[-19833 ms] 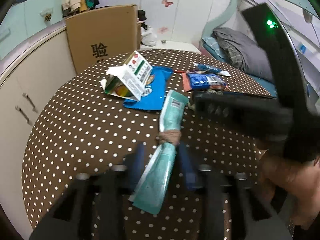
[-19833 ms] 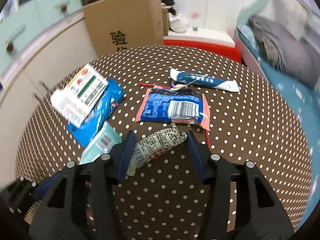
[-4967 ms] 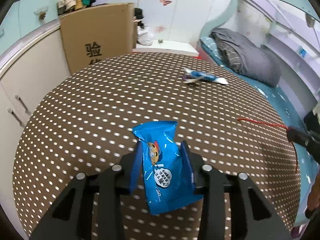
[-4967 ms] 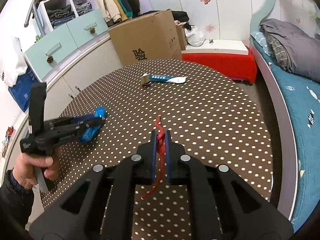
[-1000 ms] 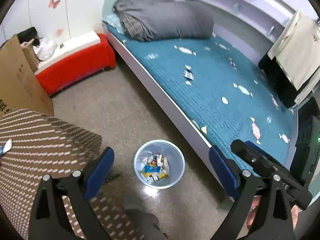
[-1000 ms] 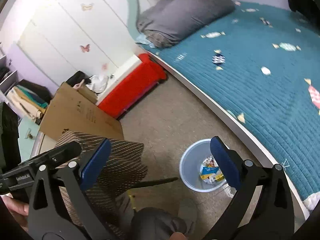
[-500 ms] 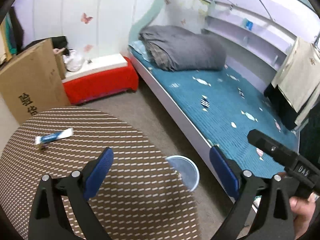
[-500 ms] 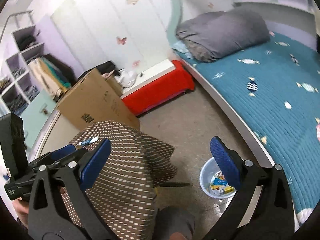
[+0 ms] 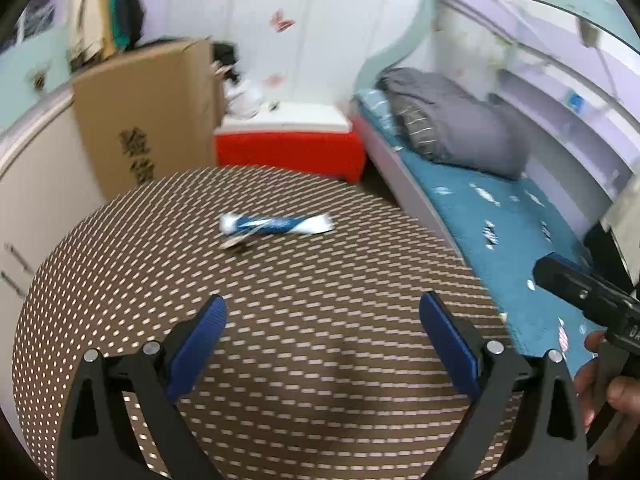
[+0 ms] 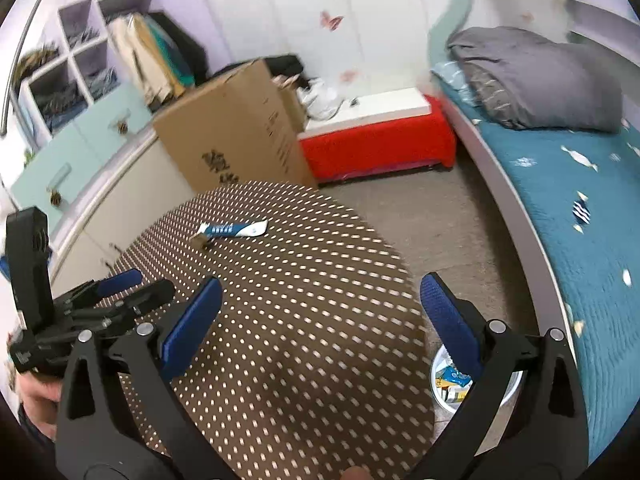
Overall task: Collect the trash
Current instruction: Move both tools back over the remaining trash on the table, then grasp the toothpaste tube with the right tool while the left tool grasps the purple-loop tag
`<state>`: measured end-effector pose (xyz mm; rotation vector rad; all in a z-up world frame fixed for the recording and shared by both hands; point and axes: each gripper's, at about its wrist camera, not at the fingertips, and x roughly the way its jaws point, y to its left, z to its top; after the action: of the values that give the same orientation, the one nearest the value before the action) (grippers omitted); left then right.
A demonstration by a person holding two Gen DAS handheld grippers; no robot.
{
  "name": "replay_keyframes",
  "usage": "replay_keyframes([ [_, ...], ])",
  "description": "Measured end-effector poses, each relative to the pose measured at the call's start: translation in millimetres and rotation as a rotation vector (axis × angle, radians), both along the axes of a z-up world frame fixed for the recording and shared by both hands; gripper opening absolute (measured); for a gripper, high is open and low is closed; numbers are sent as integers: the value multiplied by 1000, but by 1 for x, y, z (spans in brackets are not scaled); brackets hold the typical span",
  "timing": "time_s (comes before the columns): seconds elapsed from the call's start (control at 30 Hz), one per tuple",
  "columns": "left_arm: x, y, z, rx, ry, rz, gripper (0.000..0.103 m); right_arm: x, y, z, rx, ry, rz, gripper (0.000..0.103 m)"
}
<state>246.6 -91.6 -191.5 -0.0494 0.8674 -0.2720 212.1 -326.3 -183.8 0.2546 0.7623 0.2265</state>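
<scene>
Both my claws have swung back from the bin to the round polka-dot surface (image 9: 120,280), which now carries only one piece of trash, where several wrappers lay earlier. That piece, a blue-and-white wrapper (image 9: 276,225), lies flat on the far half of the surface, its long axis running left to right across my view, with a small scrap at its left end. It sits ahead of my left claw (image 9: 322,334), slightly left of centre, well apart from the fingertips. My left claw is spread wide and empty, hovering above the near half. My right claw (image 10: 320,320), also spread and empty, is further off to the right; from there the wrapper (image 10: 234,230) lies ahead and left. I judge the left nearer. Below the right claw stands the trash bin (image 10: 508,394) on the floor beside the bed (image 10: 580,200).
</scene>
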Motion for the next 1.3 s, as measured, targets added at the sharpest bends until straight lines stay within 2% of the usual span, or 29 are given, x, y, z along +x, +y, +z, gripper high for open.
replay_keyframes([
  [0.1,14,32,-13,-51,36,63,95,25,26,-12,-68,21,72,97],
  [0.2,22,52,-20,-53,33,103,95,53,51,-27,-142,44,148,97],
  [0.3,29,61,-26,-24,24,108,95,85,84,-44,-229,42,244,97],
  [0.47,39,70,-32,35,15,90,95,123,128,-62,-306,21,382,95],
  [0.53,41,77,-34,50,15,88,95,134,141,-67,-320,31,427,85],
  [0.57,44,79,-35,60,15,87,95,140,148,-66,-334,20,451,73],
  [0.6,45,81,-36,70,15,87,95,144,153,-65,-344,10,464,56],
  [0.67,51,83,-38,83,16,83,95,152,161,-65,-343,13,507,44],
  [0.7,55,83,-39,89,17,80,95,154,163,-65,-344,12,516,34],
  [0.73,59,83,-40,101,17,76,95,156,165,-65,-349,11,521,30],
  [0.8,67,80,-43,122,14,55,95,154,164,-65,-346,23,511,15],
  [0.93,82,65,-47,171,-1,-5,95,137,142,-64,-293,51,435,14],
  [1.1,94,37,-51,253,-41,-97,95,111,108,-67,-165,89,332,13],
  [1.13,96,32,-51,253,-48,-121,87,107,105,-66,-157,92,323,13],
  [1.17,97,28,-51,249,-42,-140,61,103,102,-66,-148,94,314,12],
  [1.2,102,25,-55,224,-5,-174,48,99,99,-66,-141,96,304,12],
  [1.27,104,26,-53,183,2,-173,6,93,95,-65,-129,98,291,11],
  [1.3,104,27,-53,182,8,-176,0,89,93,-65,-115,104,288,10],
])
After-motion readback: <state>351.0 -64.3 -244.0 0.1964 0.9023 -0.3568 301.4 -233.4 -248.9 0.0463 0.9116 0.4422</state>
